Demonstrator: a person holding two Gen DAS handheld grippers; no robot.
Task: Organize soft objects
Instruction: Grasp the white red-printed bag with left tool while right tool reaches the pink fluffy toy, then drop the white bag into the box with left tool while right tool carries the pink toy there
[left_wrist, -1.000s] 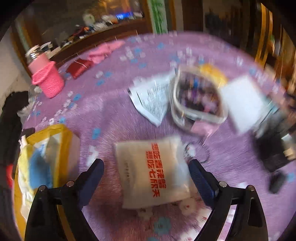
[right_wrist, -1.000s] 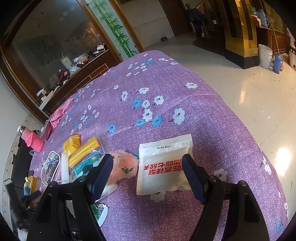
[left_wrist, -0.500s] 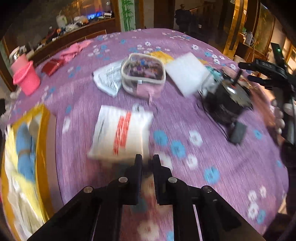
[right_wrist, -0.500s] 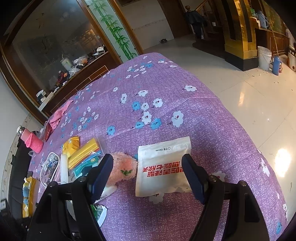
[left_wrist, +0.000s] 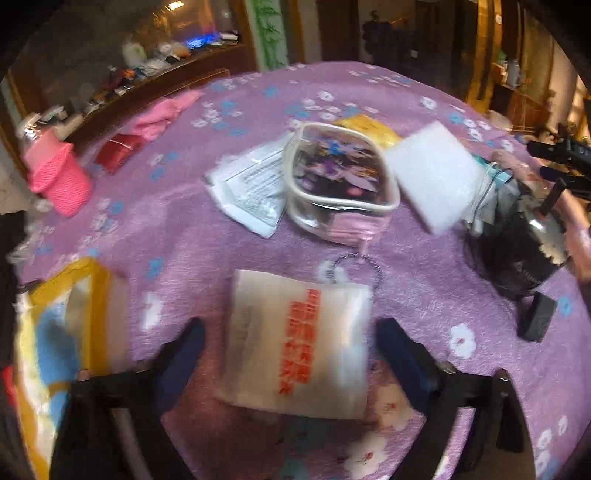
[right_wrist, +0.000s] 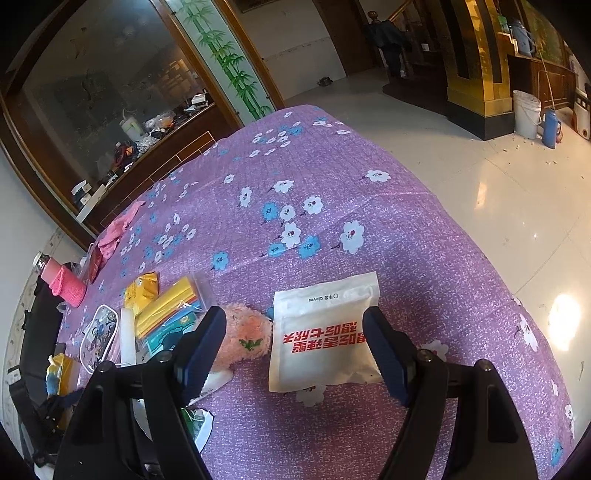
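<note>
While the left gripper (left_wrist: 291, 354) hangs over the purple flowered cloth (left_wrist: 192, 221) that covers the counter, its fingers (left_wrist: 184, 347) are spreading, and a white pouch with red lettering (left_wrist: 295, 339) lies flat on the cloth between them, touched by neither. This view is blurred.

Left wrist view:
- Clear zip pouch with printed contents (left_wrist: 340, 181), at 12 o'clock of the white pouch, apart from it.
- Printed white sachet (left_wrist: 251, 188), touching the clear pouch at its 9 o'clock side.
- White foam pad (left_wrist: 432, 173), at 3 o'clock of the clear pouch; a yellow packet (left_wrist: 369, 125) shows behind.
- Pink knitted sleeve on a bottle (left_wrist: 59, 177), at 10 o'clock, well apart.
- Red packet (left_wrist: 118, 151) and pink cloth (left_wrist: 162, 114), toward 11 o'clock.
- Yellow-rimmed bag (left_wrist: 55, 332), at 9 o'clock by the left finger.
- Black device (left_wrist: 524, 247), at 3 o'clock.

Right wrist view:
- Right gripper (right_wrist: 295, 339), fingers (right_wrist: 384, 354) spread; a second white pouch with red lettering (right_wrist: 325, 332) lies between them, its right edge very near or touching the right finger.
- Pink plush toy (right_wrist: 247, 336), just beside that pouch at 9 o'clock, close to the left finger.
- Yellow and teal packets (right_wrist: 166, 306), at 9 o'clock of the plush.
</note>
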